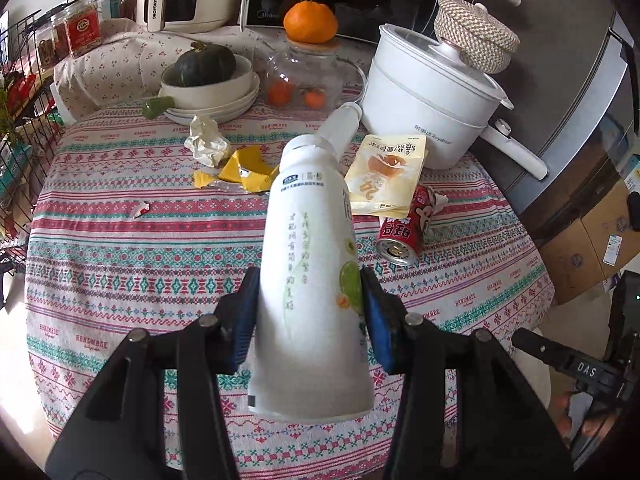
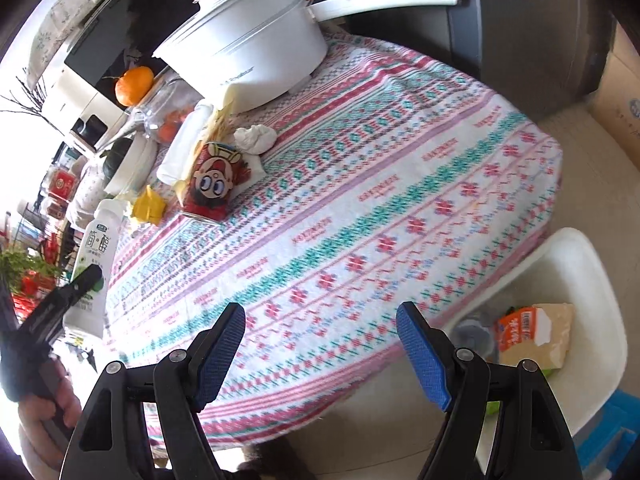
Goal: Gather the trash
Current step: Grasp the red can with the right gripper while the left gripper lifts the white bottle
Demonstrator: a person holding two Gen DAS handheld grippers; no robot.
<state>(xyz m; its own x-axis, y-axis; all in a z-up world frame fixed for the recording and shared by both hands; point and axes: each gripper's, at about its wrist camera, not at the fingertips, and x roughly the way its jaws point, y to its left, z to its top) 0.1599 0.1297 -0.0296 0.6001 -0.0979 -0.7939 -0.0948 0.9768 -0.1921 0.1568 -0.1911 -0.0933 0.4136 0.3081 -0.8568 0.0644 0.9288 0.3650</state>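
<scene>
Left gripper [image 1: 308,312] clamped on a white drink bottle [image 1: 312,280] above the table [image 1: 120,240].
Bottle capped, green-fruit label, frame centre; right gripper [image 2: 320,344] spread apart, empty.

Left claw [image 1: 310,312] clamped, seemingly angled down; right claw [image 2: 320,354] spread wide.

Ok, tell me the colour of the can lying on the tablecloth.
The can is red with a cartoon face printed on it; the right wrist view shows the face best.

Black grippers [image 2: 320,356] (blue pads [image 2: 424,356])
</scene>
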